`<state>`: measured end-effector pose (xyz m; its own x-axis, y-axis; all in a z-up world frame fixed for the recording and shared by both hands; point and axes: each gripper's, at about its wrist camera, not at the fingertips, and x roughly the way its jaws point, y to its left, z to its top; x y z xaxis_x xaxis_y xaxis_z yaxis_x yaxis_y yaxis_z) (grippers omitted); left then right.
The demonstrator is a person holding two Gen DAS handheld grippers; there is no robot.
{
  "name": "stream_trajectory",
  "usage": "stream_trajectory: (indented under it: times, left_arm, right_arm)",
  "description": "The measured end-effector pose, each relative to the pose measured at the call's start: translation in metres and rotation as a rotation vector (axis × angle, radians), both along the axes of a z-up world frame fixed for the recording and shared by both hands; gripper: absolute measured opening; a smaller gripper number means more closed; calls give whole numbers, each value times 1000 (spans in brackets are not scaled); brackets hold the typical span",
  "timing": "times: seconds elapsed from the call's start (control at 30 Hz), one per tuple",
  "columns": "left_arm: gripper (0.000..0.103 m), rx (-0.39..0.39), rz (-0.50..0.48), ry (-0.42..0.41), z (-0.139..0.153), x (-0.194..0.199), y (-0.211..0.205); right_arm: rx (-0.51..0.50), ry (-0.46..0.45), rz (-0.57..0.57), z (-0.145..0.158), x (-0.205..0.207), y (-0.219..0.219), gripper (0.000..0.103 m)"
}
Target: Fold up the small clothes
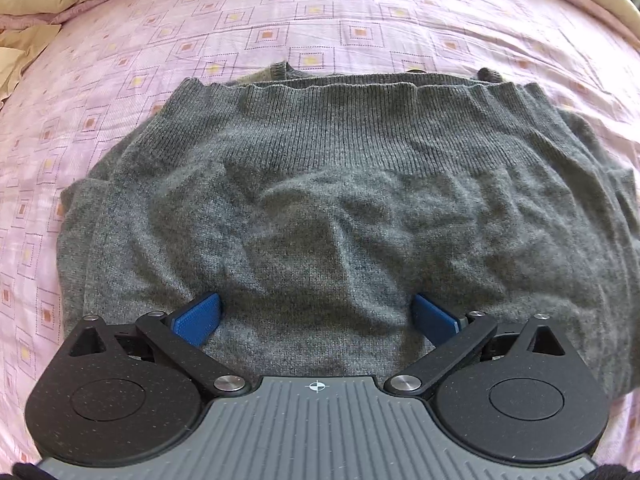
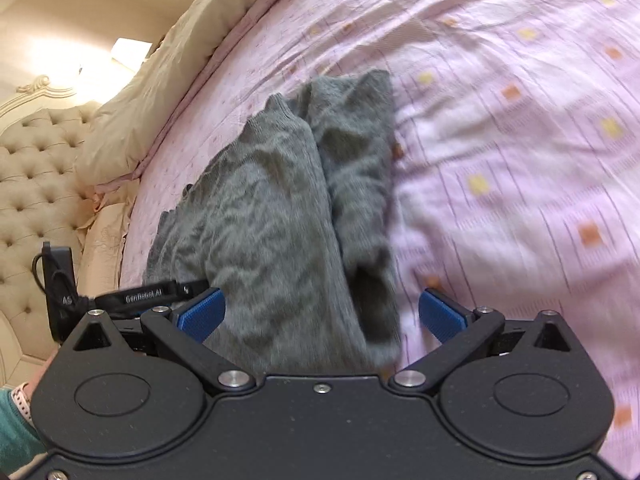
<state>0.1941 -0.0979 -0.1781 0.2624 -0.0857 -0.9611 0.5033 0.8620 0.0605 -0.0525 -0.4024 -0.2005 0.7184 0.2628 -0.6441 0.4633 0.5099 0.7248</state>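
A grey knitted sweater [image 1: 340,184] lies folded and a little rumpled on the pink patterned bedsheet [image 1: 280,20]. My left gripper [image 1: 316,316] hovers open over the sweater's near edge, blue pads [image 1: 198,318] wide apart, nothing between them. In the right wrist view the same sweater [image 2: 280,208] stretches away from me with a folded flap along its right side. My right gripper [image 2: 322,314] is open above the sweater's near end, its blue pads [image 2: 202,314] spread to either side of the cloth.
Beige pillows [image 2: 160,80] and a tufted headboard [image 2: 36,184] sit to the left. The other gripper's body and cable [image 2: 60,288] show at the left edge, with a teal sleeve [image 2: 16,436] below. Bare pink sheet [image 2: 520,160] spreads right of the sweater.
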Motion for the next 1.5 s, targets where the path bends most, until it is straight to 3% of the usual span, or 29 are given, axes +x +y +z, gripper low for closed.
stream_trajectory:
  times: [0.3,0.57,0.7,0.9,1.07,1.27,1.33,1.4,1.5]
  left_arm:
    - [103,-11,-2,7,-2,1,0]
    - [103,-16,12,-6,-3,0,-1]
    - [103,-20,12,-12,-3,0,0]
    - [101,-33,30,1,9,8,-5]
    - [99,-28,5,-38,11,27,-28]
    - [103,1,62,4,-5,53,-49]
    - [99,-1,67,2,0,54,-49]
    - [93,-9,52,-21,9,47,-46]
    - [93,-21,9,-54,25,27,-34]
  right_arm:
    - [-8,-69,68,-3,44,-19,103]
    - [-38,-70,117,-2,70,-19,103]
    - [-101,-74,183,2,71,-14,103]
    - [20,-125,137,-9,61,-31,103]
    - [-7,-111,150,-4,63,-28,103]
    - [-33,-78,146,1,65,-21,103]
    - [-38,-68,142,2,68,-19,103]
    - [-48,-53,137,3,69,-17,100]
    - [-57,-20,128,4,70,-16,78]
